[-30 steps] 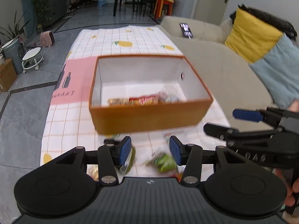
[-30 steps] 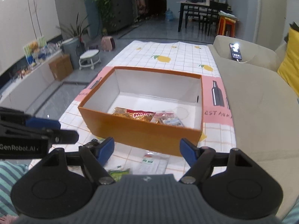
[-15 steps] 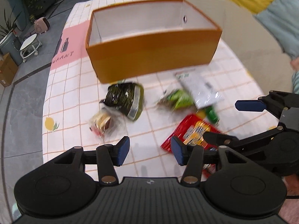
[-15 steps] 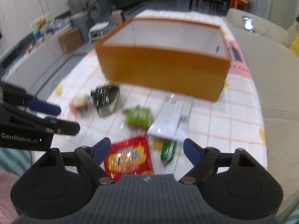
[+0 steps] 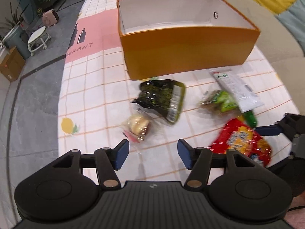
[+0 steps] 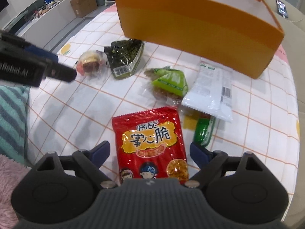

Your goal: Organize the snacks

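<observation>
An orange box [image 5: 190, 47] stands at the far side of the checked cloth. Loose snacks lie in front of it: a dark green seaweed pack [image 5: 162, 99], a clear-wrapped pastry [image 5: 137, 127], a light green pack [image 6: 169, 80], a white pack [image 6: 209, 91], a green stick [image 6: 204, 131] and a red crisp bag [image 6: 152, 139]. My left gripper [image 5: 152, 154] hangs just short of the pastry, jaws opening, nothing between them. My right gripper [image 6: 150, 152] hangs over the red bag, jaws opening. The bag lies between them and the pads stand clear of it.
The cloth [image 5: 91, 95] has lemon prints and a pink patch. A beige sofa [image 5: 282, 43] runs along the right with a phone [image 6: 281, 7] on it. A striped cushion [image 6: 11, 118] lies at the near left. Grey floor with a stool [image 5: 38, 38] lies beyond the left edge.
Both grippers have tilted down and sunk toward the snacks in front of the box, and both pairs of jaws stand wider. The box's contents have dropped out of sight.
</observation>
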`<move>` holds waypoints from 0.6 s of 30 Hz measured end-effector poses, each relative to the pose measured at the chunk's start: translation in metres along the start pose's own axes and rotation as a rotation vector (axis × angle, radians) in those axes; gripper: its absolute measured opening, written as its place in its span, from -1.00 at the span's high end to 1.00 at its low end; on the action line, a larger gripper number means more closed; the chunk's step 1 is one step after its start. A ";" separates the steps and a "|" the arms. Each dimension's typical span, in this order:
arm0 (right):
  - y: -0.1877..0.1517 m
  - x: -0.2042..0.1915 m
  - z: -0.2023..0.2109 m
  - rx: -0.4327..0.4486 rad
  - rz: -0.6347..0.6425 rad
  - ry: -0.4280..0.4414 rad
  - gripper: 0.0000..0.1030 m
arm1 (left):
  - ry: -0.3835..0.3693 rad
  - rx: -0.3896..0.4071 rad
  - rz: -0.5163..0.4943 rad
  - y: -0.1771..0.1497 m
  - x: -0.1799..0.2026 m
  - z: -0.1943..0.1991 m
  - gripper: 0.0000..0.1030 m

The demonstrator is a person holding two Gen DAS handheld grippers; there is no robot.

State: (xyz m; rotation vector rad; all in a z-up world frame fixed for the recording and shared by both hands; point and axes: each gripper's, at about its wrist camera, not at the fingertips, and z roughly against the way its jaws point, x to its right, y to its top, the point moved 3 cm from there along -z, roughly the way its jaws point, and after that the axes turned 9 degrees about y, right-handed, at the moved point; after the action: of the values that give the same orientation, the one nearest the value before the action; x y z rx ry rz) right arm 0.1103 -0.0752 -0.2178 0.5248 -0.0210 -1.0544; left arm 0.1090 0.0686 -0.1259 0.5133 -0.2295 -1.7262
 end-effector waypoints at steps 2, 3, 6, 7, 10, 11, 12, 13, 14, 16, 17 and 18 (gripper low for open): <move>0.001 0.001 -0.003 -0.005 -0.007 0.005 -0.66 | 0.010 0.006 -0.051 0.004 0.000 -0.007 -0.37; 0.002 0.001 -0.004 -0.008 -0.011 0.005 -0.63 | 0.007 0.001 -0.076 0.006 0.000 -0.012 -0.38; 0.002 0.004 -0.007 -0.015 -0.027 0.009 -0.57 | 0.012 -0.011 -0.139 0.010 0.001 -0.028 -0.38; 0.002 0.005 -0.008 -0.017 -0.032 0.014 -0.56 | 0.009 -0.011 -0.162 0.010 0.002 -0.032 -0.38; 0.001 0.005 -0.008 -0.014 -0.032 0.030 -0.40 | -0.001 -0.008 -0.222 0.012 0.003 -0.045 -0.38; 0.001 0.004 -0.008 -0.013 -0.026 0.029 -0.38 | -0.002 -0.006 -0.237 0.013 0.003 -0.048 -0.38; 0.000 0.003 -0.008 -0.013 -0.021 0.027 -0.38 | -0.002 -0.006 -0.253 0.014 0.004 -0.052 -0.40; 0.000 0.002 -0.007 -0.014 -0.017 0.026 -0.38 | 0.001 -0.001 -0.267 0.014 0.004 -0.054 -0.44; 0.000 0.001 -0.007 -0.015 -0.015 0.025 -0.38 | -0.001 0.007 -0.276 0.015 0.004 -0.056 -0.45; -0.001 0.000 -0.006 -0.018 -0.014 0.027 -0.41 | -0.010 0.024 -0.286 0.017 0.003 -0.059 -0.48; -0.001 -0.001 -0.006 -0.020 -0.011 0.028 -0.41 | -0.014 0.030 -0.290 0.017 0.003 -0.060 -0.48; -0.002 -0.001 -0.005 -0.021 -0.008 0.028 -0.42 | -0.018 0.034 -0.297 0.018 0.003 -0.060 -0.49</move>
State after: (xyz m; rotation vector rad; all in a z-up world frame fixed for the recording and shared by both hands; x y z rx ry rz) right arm 0.1095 -0.0727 -0.2227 0.5206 0.0173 -1.0543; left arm 0.1518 0.0697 -0.1717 0.5796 -0.2035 -2.0186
